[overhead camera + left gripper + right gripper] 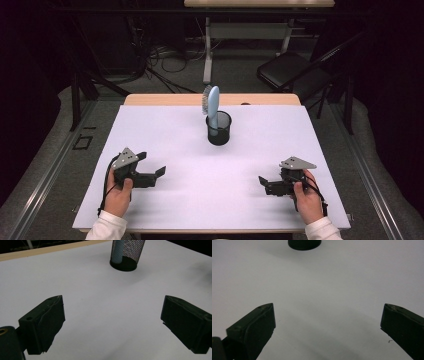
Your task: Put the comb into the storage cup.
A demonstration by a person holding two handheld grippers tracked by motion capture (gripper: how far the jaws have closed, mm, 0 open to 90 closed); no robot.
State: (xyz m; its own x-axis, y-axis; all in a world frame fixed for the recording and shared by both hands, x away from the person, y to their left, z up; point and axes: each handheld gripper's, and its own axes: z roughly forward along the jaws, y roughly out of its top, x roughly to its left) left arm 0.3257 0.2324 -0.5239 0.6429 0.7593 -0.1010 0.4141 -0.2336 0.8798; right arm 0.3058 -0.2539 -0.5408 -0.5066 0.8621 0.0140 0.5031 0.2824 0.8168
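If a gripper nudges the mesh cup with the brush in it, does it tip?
Probably tippy: the hairbrush stands well above the black mesh cup, leaning left. The cup looks light, so it may slide on the smooth white table first. Both grippers sit apart from it.

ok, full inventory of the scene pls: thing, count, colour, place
hairbrush: 1, light blue with grey bristles, standing handle-down in the mesh cup, head sticking out above the rim
mesh cup: 1, black, upright on the table, centre and toward the far edge
table: 1, white top with a wooden strip along the far edge
folding chair: 1, black, on the floor beyond the table, to the right
second table: 1, light wood top on a grey frame, at the back of the room
cables: several, black, on the floor behind the table
left gripper: 1, black, near left of the table, fingers open, holding nothing
right gripper: 1, black, near right of the table, fingers open, holding nothing
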